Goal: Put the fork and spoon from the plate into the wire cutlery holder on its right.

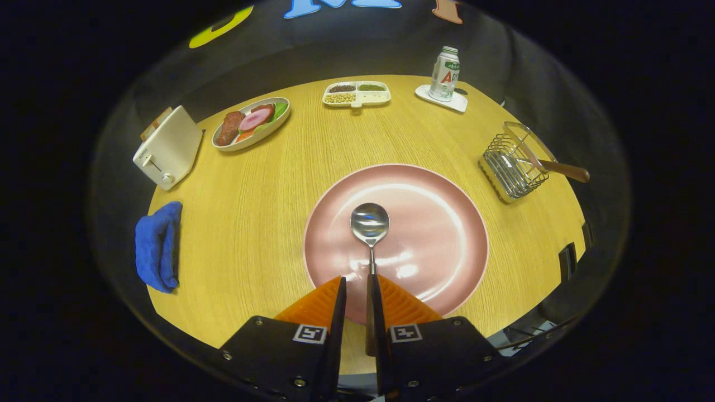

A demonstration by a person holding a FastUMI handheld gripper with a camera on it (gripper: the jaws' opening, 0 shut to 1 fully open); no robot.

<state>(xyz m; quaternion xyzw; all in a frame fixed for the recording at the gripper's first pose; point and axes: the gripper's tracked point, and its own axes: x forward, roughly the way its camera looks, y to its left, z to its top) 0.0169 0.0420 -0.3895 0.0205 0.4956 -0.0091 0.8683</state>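
Note:
A metal spoon (369, 224) with a brown wooden handle lies on the pink plate (441, 223), bowl toward the plate's middle. Its handle runs back between my fingers, close against the inner face of the right finger. My gripper (357, 280) hovers over the plate's near rim, open only a narrow gap, and the left finger stands apart from the handle. To the right of the plate stands the wire cutlery holder (511, 167). A fork (561, 168) rests in it, wooden handle sticking out to the right.
On the round wooden table (251, 223) are a blue cloth (159, 245) and white toaster (166, 148) to the left. A food dish (251, 123), a divided snack tray (356, 93) and a can on a coaster (444, 73) sit at the far side.

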